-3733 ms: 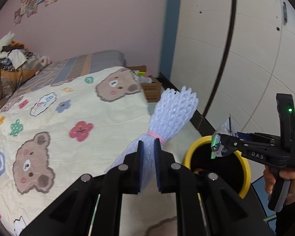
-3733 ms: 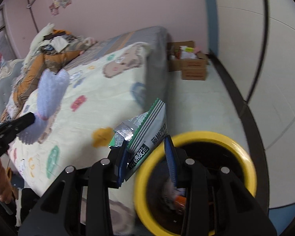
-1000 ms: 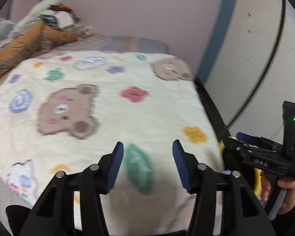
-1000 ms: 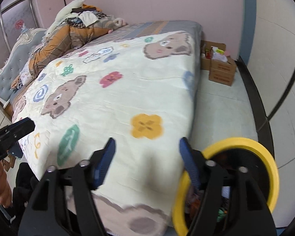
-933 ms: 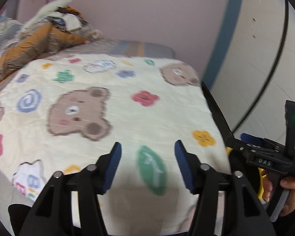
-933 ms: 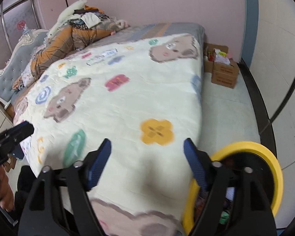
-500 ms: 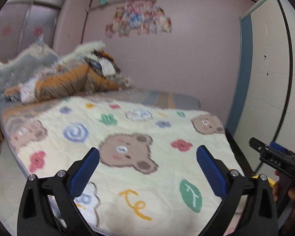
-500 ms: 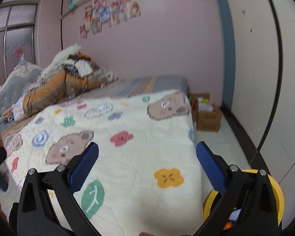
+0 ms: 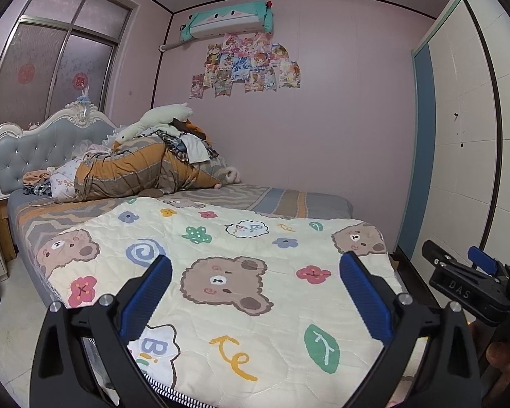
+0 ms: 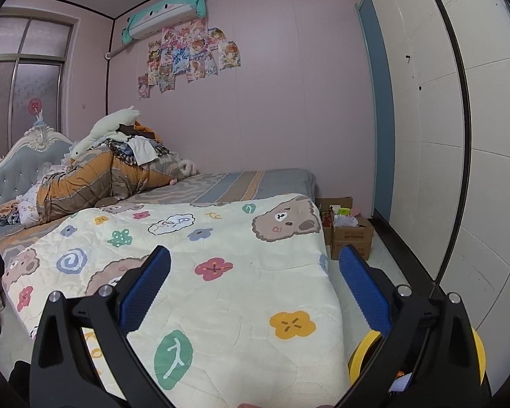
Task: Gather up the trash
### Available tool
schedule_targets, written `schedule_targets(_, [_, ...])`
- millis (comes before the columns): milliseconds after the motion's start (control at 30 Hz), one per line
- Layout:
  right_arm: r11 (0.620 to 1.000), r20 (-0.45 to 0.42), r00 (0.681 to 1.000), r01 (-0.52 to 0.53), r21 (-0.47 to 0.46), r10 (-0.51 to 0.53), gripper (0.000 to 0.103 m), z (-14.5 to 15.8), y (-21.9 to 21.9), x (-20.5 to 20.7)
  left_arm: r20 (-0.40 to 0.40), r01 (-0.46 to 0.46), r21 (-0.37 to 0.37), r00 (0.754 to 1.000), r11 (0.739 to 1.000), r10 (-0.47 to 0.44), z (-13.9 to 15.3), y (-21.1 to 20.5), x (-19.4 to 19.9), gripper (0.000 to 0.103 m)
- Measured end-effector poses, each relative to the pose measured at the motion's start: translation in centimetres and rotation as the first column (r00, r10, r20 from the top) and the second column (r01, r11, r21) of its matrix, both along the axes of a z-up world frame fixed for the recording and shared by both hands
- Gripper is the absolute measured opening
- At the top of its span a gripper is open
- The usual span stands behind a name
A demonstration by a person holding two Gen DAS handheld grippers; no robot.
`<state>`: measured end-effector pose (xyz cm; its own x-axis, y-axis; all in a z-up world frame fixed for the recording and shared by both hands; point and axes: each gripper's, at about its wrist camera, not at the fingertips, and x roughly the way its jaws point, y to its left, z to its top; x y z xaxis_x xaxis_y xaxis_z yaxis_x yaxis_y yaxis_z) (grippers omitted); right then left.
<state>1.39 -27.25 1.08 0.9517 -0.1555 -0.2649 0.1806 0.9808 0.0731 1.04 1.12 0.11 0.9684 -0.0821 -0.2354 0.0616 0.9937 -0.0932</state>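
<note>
Claws first: your left gripper stands spread wide with nothing between its blue ribbed pads, and your right gripper is just as wide apart and just as bare. Both hang above the foot of the cream quilted blanket printed with brown bears and flowers, pointing toward the headboard at 12 o'clock.

From the right wrist view, the round black bin with the yellow rim sits on the floor at 5 o'clock, just beside the blanket's corner; some coloured scraps show inside it, so part of the collecting looks done.

No loose trash shows on the blanket. Farther out, at 2 o'clock, open brown cardboard boxes hold small packets; whether those count as trash I cannot tell. At 10 o'clock a heap of orange bedding and clothes lies by the headboard. You likely need to search for anything left.
</note>
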Motion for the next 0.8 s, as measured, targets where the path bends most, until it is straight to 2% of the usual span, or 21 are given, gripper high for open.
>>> schedule_targets(800, [1.000,-0.037,0.999,0.014,0.024,-0.013,0.095,-1.5,-0.5,0.1,-0.054,0.014,-0.011,0.998,1.000,-0.015,-1.2,-0.3,0.5,0.095])
